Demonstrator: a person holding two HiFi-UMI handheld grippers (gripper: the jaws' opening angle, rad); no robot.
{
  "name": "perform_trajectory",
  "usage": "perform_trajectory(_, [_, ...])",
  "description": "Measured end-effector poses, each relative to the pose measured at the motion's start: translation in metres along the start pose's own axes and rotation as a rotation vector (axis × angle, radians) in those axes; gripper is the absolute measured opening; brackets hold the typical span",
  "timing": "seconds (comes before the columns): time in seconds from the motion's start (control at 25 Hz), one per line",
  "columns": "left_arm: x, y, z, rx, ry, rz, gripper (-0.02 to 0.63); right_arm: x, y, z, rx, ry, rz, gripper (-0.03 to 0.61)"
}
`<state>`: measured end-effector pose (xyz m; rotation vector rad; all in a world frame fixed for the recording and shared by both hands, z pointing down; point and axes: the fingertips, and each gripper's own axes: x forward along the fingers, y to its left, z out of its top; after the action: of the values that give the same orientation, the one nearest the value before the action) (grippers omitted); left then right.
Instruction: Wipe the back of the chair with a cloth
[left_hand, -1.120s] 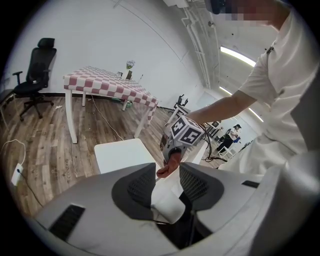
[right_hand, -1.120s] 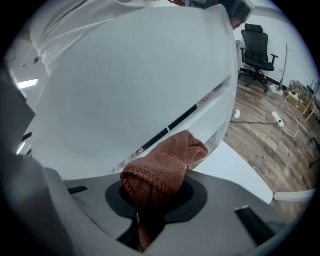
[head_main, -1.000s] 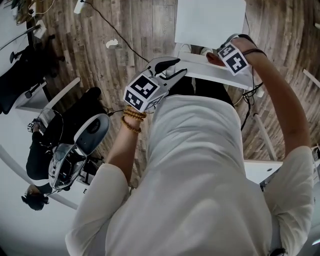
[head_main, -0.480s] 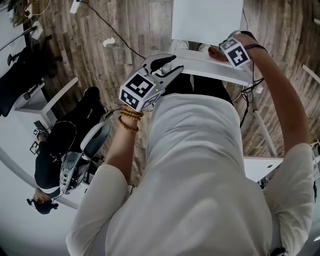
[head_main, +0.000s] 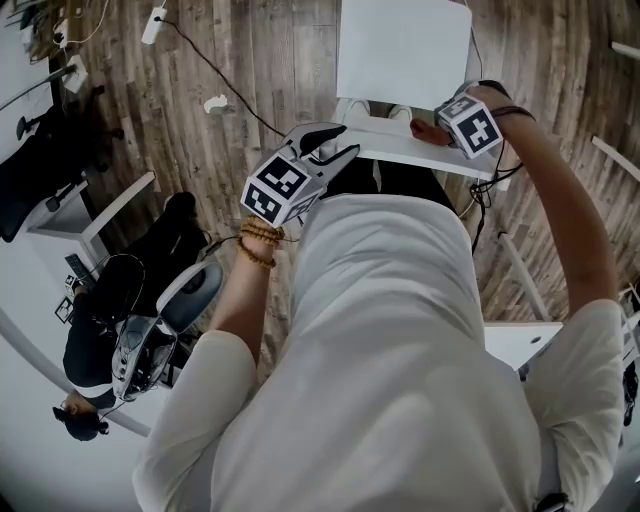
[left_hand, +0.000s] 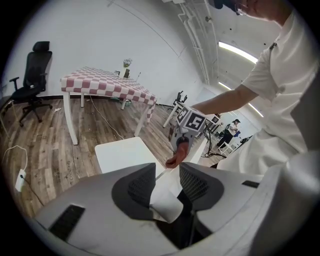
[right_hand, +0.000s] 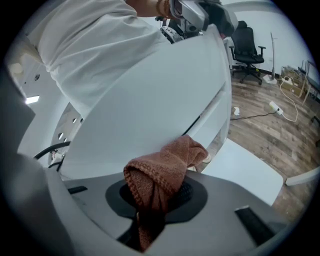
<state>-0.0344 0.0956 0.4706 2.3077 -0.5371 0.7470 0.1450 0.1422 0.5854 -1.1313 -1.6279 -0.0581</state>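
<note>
The right gripper (right_hand: 161, 196) has its jaws clamped on a reddish-brown cloth (right_hand: 167, 172), whose bunched end presses against the white chair back (right_hand: 160, 95) near the back's right end. The left gripper (left_hand: 165, 181) is at the other end of the top edge, and its jaws seem to be closed on the thin white rim, though the wide lens bends that spot. The chair seat (head_main: 402, 50) lies beyond the back, over a wooden floor (head_main: 250, 70).
</note>
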Motion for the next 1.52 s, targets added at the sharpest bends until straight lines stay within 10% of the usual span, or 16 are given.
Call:
perform_trajectory(0.72, [0.002, 0.000, -0.008, 0.028, 0.074, -0.036, 0.175, -0.060, 0.051, 0.027, -0.001, -0.010, -0.035, 0.095])
perform_trajectory(1.52, [0.004, -0.004, -0.006, 0.028, 0.047, -0.028, 0.175, 0.017, 0.016, -0.030, 0.060, 0.069, 0.071, 0.095])
